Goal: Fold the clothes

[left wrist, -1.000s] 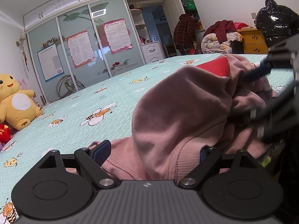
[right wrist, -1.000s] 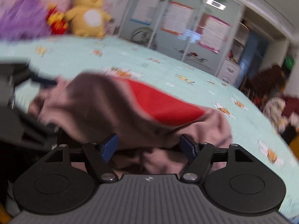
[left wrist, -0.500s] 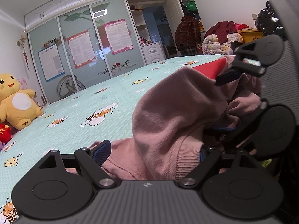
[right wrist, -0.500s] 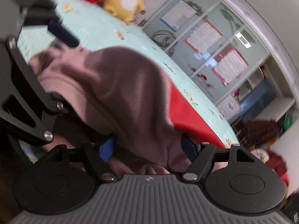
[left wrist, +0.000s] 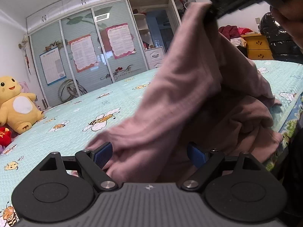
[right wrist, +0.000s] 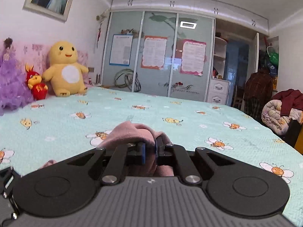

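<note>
Pink sweater: now hanging by one part from the right gripper, rest draped down onto the near edge of the bed w/ the bee-print cover. Half a sec ago it lay as a bunched heap on the mattress, right gripper's jaws wide apart around it and low; now those jaws are pinched tight on a fold of pink knit, and in the left wrist view that tool sits high at top right, cloth pulled up into a taut slope beneath it. The red patch seen on the heap before no longer shows (prob. turned under or hidden by the lift).

Left gripper is low at the bed edge, jaws spread wide, blue pads either side of a lower fold but not pressing it, as before.

My read: garment is being raised to shake out or find an edge, so it isn't folded or laid flat at this point. Lower part is blurred, so which hem or sleeve hangs there can't be told.
</note>
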`<act>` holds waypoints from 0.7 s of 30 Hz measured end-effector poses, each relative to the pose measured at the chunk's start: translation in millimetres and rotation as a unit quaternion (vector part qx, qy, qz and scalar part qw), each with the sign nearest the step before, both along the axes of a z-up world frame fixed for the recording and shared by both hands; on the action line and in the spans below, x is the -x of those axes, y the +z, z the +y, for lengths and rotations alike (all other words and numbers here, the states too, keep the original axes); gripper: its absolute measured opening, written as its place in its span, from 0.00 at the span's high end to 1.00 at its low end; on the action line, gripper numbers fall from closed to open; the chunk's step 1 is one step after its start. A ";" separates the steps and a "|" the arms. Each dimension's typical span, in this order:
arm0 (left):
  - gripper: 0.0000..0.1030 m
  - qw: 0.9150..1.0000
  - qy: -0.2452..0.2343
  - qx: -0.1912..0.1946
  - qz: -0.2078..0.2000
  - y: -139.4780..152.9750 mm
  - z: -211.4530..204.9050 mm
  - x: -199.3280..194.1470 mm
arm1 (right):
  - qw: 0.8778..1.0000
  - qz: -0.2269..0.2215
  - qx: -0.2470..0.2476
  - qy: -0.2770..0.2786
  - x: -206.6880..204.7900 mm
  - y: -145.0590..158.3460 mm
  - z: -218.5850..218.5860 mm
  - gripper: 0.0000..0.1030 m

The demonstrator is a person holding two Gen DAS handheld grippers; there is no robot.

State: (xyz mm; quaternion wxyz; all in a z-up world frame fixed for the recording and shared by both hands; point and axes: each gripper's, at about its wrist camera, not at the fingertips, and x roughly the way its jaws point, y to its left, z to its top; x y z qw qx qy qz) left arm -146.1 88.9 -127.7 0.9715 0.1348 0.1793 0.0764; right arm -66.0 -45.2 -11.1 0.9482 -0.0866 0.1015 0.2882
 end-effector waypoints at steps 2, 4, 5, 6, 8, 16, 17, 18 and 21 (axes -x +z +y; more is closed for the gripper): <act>0.14 1.000 -0.002 -0.005 0.003 -1.6 -2.3 -1.1 | 1.000 0.014 0.001 0.004 5.0 -10.8 -14.3 0.91; 0.14 1.000 -0.007 -0.015 0.007 -3.7 -6.3 -3.3 | 1.000 0.025 -0.002 0.009 10.2 -15.7 -19.6 0.91; 0.14 1.000 -0.012 -0.021 0.008 -4.9 -9.1 -4.6 | 1.000 0.028 -0.003 0.012 12.4 -17.4 -20.4 0.91; 0.14 0.999 -0.018 -0.025 0.008 -5.9 -11.3 -5.2 | 0.999 0.032 -0.003 0.014 14.7 -19.1 -21.2 0.91; 0.14 0.999 -0.033 -0.032 0.005 -7.3 -14.6 -5.2 | 0.999 0.034 -0.006 0.019 19.5 -19.3 -22.6 0.91; 0.29 0.997 -0.072 -0.026 -0.031 0.8 -20.2 -5.7 | 0.999 0.036 -0.001 0.028 25.9 -19.9 -19.7 0.90; 0.47 0.997 -0.071 -0.023 -0.036 3.0 -19.0 -5.0 | 0.999 0.039 -0.003 0.027 24.1 -20.2 -19.7 0.89; 0.55 0.997 -0.069 -0.019 -0.041 5.2 -17.8 -4.3 | 0.999 0.042 -0.006 0.026 22.9 -20.5 -19.7 0.89; 0.73 0.996 -0.064 -0.011 -0.066 12.7 -17.3 2.8 | 0.999 0.042 -0.008 0.024 23.3 -21.1 -20.1 0.87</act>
